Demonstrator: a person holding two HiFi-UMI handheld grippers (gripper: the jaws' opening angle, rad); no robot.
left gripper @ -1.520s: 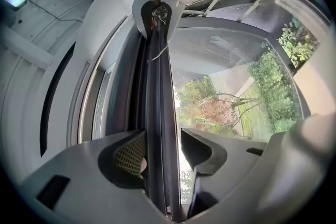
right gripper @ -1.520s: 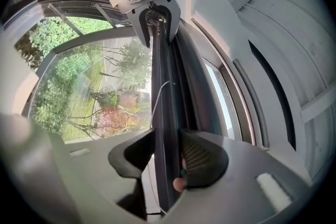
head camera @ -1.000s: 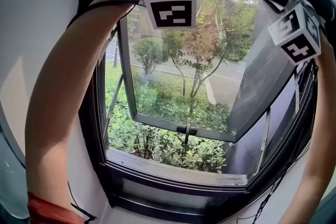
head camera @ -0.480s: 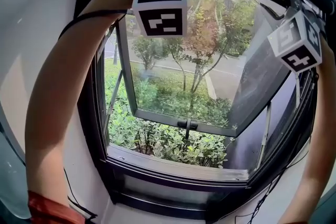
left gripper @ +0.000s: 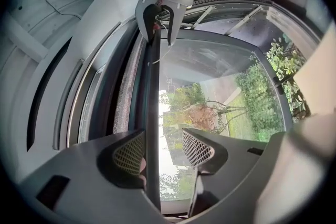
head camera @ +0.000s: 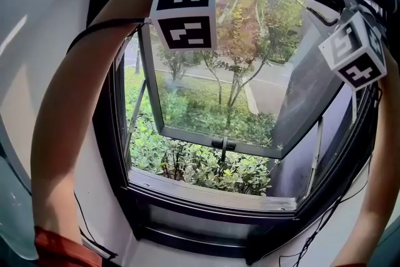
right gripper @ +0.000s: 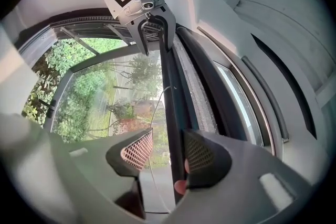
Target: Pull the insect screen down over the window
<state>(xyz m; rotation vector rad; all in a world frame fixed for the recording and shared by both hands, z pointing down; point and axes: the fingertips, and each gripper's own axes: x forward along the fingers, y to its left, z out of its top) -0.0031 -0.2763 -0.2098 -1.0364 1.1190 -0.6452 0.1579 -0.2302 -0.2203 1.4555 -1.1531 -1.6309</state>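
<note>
Both grippers are raised to the top of the open window. The insect screen's dark pull bar (left gripper: pixel 152 113) runs between the jaws of my left gripper (left gripper: pixel 163 144), close to the left pad, with a gap to the right pad. That same pull bar (right gripper: pixel 170 86) passes between the opening jaws of my right gripper (right gripper: pixel 167 147), beside the right pad and clear of the left one. A narrow strip of screen mesh (right gripper: pixel 199 97) shows beside the bar. In the head view only the left marker cube (head camera: pixel 185 9) and the right marker cube (head camera: pixel 353 50) show; the jaws are hidden behind them.
The glass sash (head camera: pixel 219 109) is tilted outward, with its handle (head camera: pixel 223 146) at the bottom edge and stay arms at both sides. The sill (head camera: pixel 212 194) lies below. Bare forearms frame the opening left and right. Shrubs and trees stand outside.
In the head view the left marker cube has drifted a little to the left and the whole window sits slightly lower. The right cube has hardly moved.
</note>
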